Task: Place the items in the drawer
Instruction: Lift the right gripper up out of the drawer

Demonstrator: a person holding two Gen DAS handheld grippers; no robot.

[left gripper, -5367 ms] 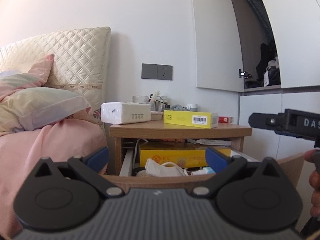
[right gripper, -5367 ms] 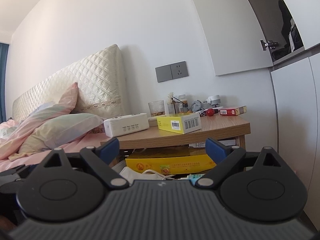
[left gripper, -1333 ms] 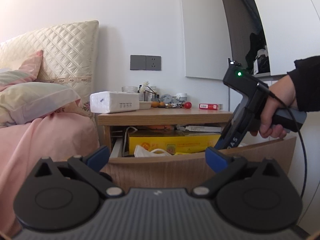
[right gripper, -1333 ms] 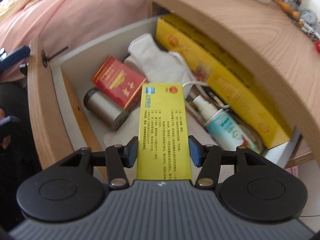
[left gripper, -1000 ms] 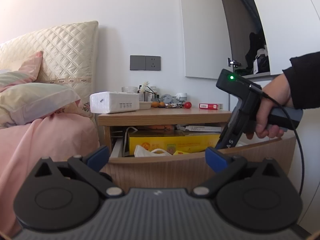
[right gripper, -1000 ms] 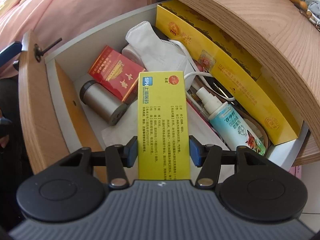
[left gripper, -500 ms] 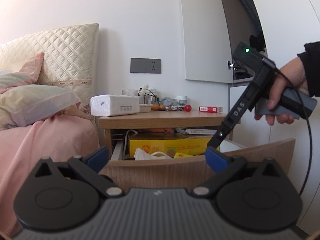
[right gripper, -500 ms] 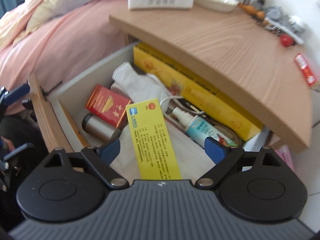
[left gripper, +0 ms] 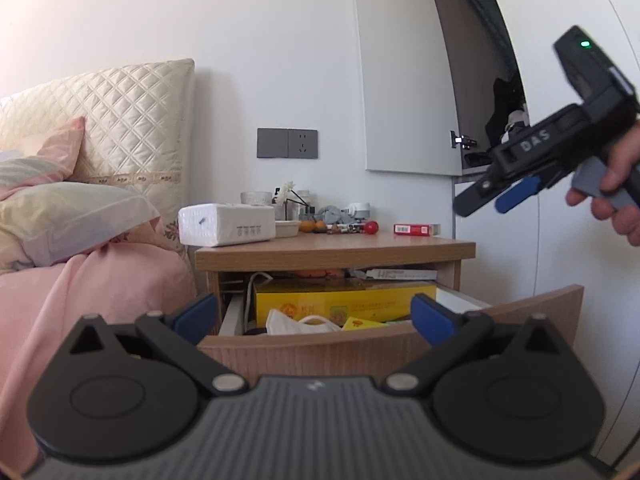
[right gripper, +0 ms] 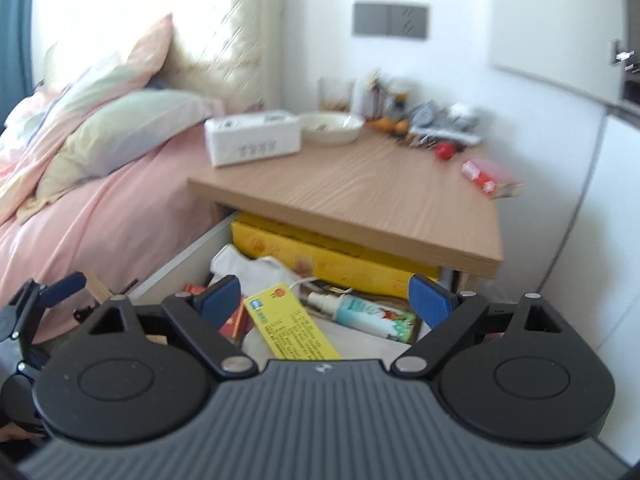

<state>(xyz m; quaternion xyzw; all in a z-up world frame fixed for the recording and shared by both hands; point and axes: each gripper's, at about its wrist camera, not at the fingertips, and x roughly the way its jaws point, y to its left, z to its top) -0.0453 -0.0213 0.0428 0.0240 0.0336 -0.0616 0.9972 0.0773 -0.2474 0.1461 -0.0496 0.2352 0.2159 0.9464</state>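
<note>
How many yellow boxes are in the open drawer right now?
2: a long yellow box along the drawer's back, and a slim yellow box lying nearer the front. Others may be hidden underneath.

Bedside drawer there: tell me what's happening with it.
A person holds a gripper in each hand at the open wooden nightstand drawer. The right gripper has just opened its jaws, and the flat yellow printed box now lies in the drawer among a white spray bottle, a white face mask and a long yellow carton. The right gripper is above the drawer, empty. The left gripper is open in front of the drawer front.
</note>
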